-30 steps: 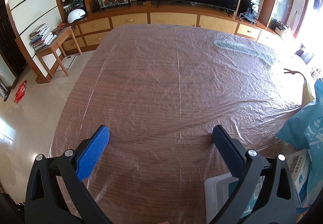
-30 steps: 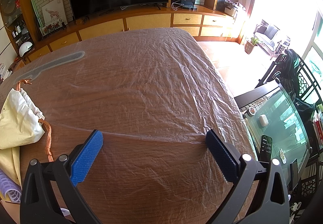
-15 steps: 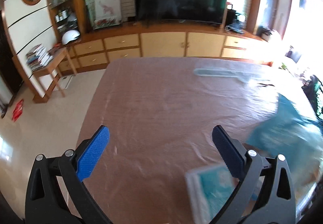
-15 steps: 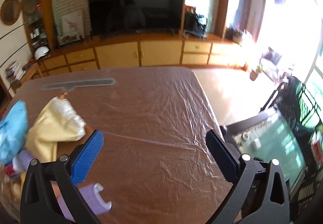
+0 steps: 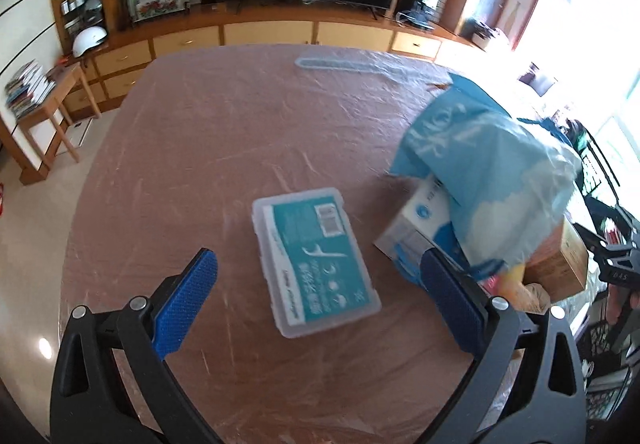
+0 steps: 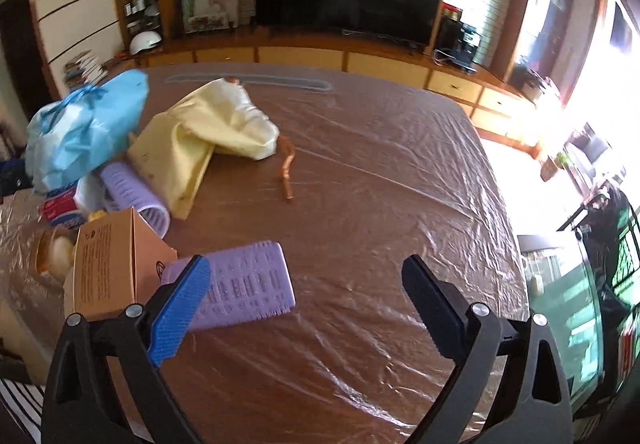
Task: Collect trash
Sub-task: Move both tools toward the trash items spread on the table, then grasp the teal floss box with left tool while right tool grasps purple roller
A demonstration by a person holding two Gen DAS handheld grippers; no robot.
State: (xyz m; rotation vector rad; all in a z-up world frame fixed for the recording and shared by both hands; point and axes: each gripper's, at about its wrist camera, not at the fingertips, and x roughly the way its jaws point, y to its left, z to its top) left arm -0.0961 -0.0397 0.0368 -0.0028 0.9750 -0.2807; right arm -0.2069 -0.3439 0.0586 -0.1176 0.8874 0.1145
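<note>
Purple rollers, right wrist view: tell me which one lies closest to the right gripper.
The purple roller lying beside the brown cardboard box, just past the open right gripper. The other purple roller sits farther back, partly under the yellow bag.

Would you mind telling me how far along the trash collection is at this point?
Nothing looks collected yet. Both the left gripper and the right gripper have open, empty jaws. The clear plastic case lies between the left jaws, ungrasped. Still on the table: the purple hair roller, cardboard box, yellow bag and blue bag.
</note>
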